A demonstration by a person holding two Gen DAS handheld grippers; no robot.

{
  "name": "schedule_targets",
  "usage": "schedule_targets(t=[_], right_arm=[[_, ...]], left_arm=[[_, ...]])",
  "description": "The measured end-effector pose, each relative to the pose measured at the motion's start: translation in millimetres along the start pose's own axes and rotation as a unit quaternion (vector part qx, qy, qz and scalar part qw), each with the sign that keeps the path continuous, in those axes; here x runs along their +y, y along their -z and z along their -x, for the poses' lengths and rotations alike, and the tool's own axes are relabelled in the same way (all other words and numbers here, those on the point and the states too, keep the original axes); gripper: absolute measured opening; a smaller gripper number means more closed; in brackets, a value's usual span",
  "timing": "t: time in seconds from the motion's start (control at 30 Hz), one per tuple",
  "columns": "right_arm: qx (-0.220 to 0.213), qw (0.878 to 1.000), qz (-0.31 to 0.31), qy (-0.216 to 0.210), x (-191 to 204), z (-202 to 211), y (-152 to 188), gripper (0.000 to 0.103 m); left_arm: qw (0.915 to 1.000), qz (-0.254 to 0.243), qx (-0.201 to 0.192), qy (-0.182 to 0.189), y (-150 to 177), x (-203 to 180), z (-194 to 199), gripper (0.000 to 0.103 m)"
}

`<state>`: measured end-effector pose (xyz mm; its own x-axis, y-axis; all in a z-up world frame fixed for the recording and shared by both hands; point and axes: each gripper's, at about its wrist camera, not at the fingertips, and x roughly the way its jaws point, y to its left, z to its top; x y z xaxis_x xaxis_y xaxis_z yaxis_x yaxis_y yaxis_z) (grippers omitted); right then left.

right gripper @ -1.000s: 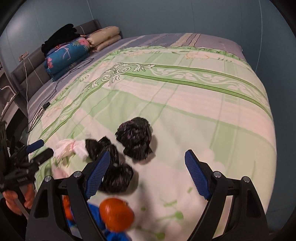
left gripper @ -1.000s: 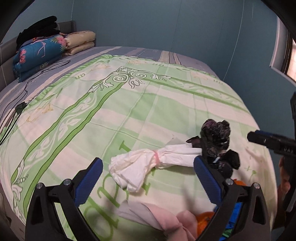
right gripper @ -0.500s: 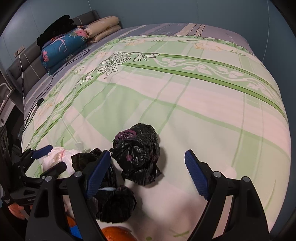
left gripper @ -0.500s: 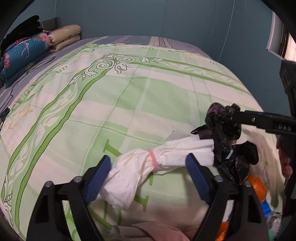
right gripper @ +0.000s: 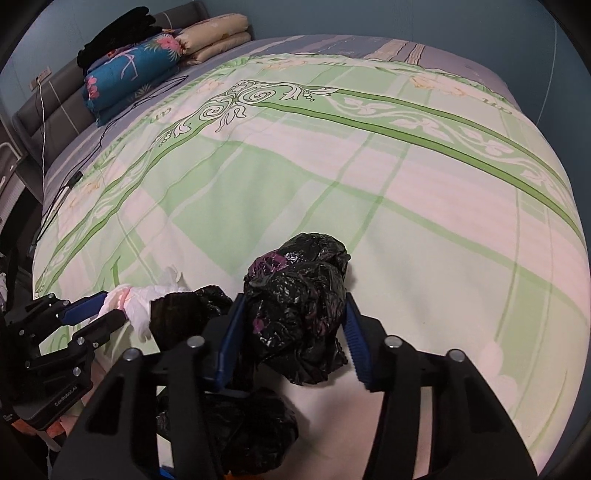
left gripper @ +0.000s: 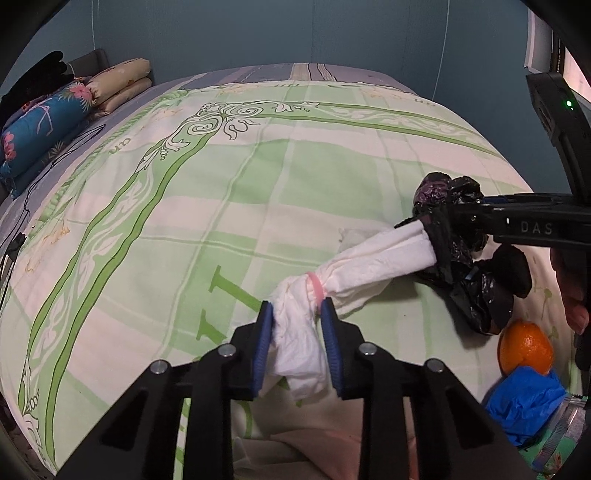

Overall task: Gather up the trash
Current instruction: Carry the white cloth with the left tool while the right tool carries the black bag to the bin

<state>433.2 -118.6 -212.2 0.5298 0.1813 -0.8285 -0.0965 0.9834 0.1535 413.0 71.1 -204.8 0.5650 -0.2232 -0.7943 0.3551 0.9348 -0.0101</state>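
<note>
Both cameras sit just behind their own fingers and look forward and down at the bed (left gripper: 258,192), very close to it. The left camera looks past the left gripper (left gripper: 297,314) toward the far wall. The right camera looks past the right gripper (right gripper: 293,306) the same way, from a spot more to the right. Both see the pillows (right gripper: 214,35) at the far left, the white bundle (left gripper: 369,258) and the black bag (right gripper: 299,295). Each camera also sees the other gripper at its edge.
</note>
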Motion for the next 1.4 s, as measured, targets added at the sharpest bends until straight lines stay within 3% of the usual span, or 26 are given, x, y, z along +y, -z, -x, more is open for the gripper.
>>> schedule_targets(t=[0.13,0.5,1.17,1.4], right_arm=[[-0.004,1.000,0.001,0.002,-1,5,0,0.037],[-0.040,0.999,-0.012,-0.013,-6,44,0,0.036],[-0.089,0.995,-0.002,-0.040,2,141,31,0.036],[-0.106,0.994,0.007,-0.041,0,180,56,0.036]], left_arm=[[1.0000,-0.009,-0.002,-0.002,1,-3,2,0.016],[0.9999,0.005,-0.016,0.001,-1,2,16,0.011],[0.9960,0.068,-0.057,0.007,11,20,94,0.011],[0.9940,0.082,-0.071,0.014,24,12,121,0.010]])
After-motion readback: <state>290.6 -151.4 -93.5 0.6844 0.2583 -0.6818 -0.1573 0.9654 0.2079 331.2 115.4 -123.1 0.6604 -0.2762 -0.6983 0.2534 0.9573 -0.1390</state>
